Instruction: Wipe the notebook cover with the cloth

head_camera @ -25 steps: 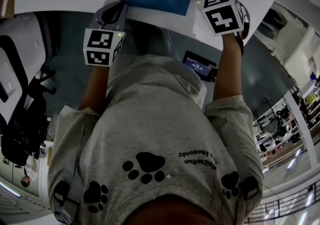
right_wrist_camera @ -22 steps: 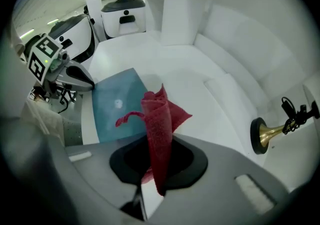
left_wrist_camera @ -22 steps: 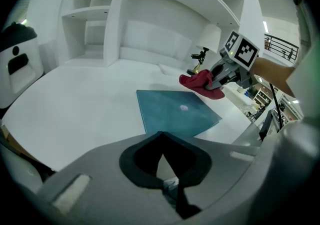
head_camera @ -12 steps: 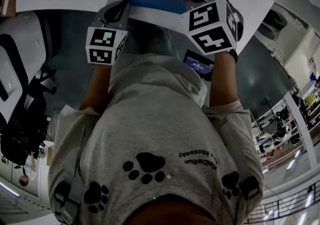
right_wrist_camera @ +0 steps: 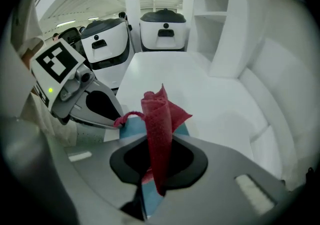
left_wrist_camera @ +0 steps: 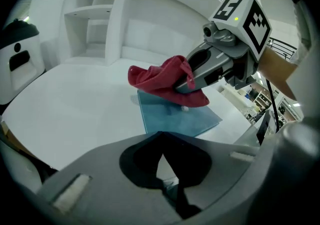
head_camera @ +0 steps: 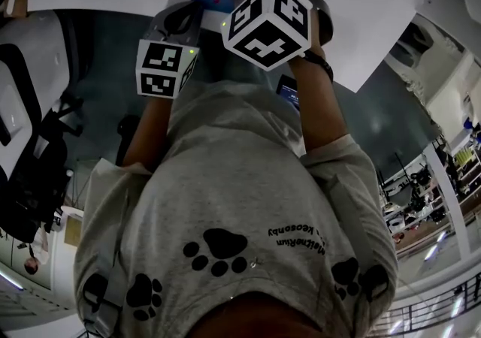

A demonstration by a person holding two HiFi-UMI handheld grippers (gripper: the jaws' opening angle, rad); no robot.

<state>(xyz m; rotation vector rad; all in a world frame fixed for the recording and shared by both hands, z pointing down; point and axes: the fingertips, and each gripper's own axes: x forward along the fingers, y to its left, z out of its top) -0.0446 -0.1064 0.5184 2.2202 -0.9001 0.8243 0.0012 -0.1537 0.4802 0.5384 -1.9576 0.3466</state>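
Right gripper [right_wrist_camera: 152, 179] swung left — jaws pinching crumpled red cloth [right_wrist_camera: 159, 119], left gripper [left_wrist_camera: 167, 189] jaws closed on blue notebook [left_wrist_camera: 170, 114]

The red cloth [right_wrist_camera: 159, 119] looks coarse-woven, the blue notebook cover [left_wrist_camera: 170, 116] smooth and matt, the white table [left_wrist_camera: 75, 104] smooth.

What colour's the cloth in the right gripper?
Red. The cloth shows best in the right gripper view.
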